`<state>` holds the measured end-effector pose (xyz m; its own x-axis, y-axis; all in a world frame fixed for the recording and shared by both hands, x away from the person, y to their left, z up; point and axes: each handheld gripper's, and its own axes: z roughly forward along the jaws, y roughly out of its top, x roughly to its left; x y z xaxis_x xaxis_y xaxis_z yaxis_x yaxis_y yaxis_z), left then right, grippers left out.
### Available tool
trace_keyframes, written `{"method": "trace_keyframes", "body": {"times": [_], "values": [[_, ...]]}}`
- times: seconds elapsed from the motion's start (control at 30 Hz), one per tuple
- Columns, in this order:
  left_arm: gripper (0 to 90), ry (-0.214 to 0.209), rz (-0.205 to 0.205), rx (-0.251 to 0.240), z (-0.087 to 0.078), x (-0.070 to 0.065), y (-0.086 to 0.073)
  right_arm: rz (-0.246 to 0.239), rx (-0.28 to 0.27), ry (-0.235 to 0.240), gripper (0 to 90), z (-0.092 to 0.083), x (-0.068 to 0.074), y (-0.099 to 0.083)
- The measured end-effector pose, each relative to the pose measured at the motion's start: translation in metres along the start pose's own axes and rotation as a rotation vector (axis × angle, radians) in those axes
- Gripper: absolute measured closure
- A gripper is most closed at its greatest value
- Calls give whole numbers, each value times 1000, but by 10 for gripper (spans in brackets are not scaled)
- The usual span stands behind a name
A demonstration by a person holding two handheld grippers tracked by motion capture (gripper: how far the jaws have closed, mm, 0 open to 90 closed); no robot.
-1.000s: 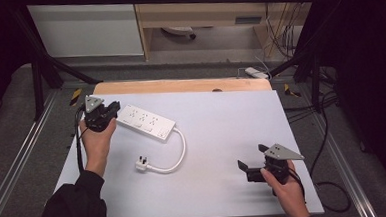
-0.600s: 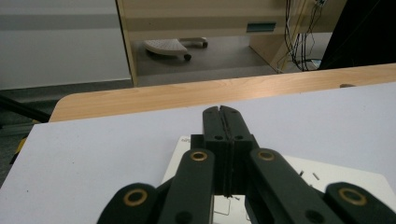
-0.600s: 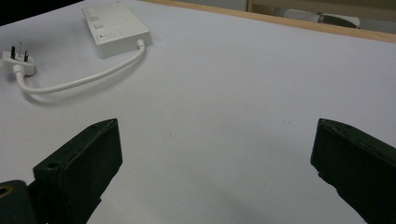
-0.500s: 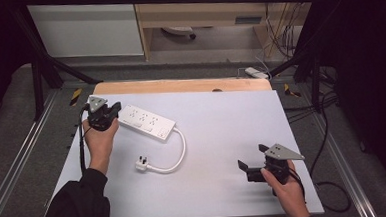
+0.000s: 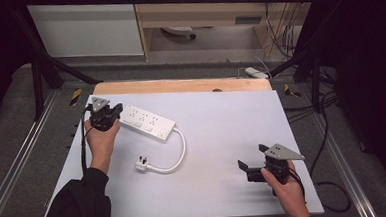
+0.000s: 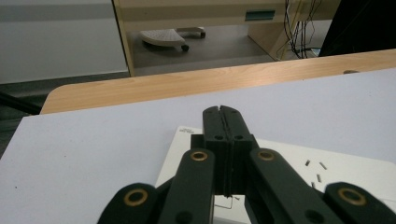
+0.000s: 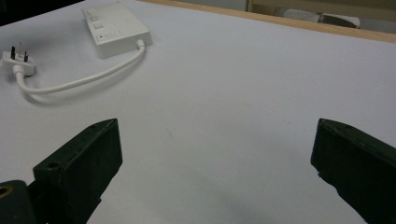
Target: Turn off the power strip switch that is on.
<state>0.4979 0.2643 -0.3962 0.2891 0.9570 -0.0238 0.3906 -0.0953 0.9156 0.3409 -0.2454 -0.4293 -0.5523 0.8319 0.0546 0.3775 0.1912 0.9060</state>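
Two black hand-held grippers over pale grey table top (image 5: 217, 137). White rectangular plastic power strip (image 5: 147, 122) lies flat at table's far left, white cable looping to white three-pin plug (image 5: 142, 164) nearer person. Left gripper (image 5: 115, 112) at strip's left end, over its corner; jaws pressed together, nothing between them; contact with strip unclear. Right gripper (image 5: 251, 165) at near right, well apart from strip, jaws spread wide, empty, above bare table.

Left gripper (image 5: 112, 112) at white power strip (image 5: 148, 122) end, plug (image 5: 143, 164) nearby, right gripper (image 5: 250, 162) well apart
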Motion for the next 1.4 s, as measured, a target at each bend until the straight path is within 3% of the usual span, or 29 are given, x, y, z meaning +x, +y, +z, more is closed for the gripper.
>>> {"method": "trace_keyframes", "body": {"times": [0.43,1.4], "values": [[900,41,-14,32,5,7,-8,-2,4,1,24,0,0,0],[900,27,-16,109,19,11,-25,2,9,-1,23,0,-1,0]]}}
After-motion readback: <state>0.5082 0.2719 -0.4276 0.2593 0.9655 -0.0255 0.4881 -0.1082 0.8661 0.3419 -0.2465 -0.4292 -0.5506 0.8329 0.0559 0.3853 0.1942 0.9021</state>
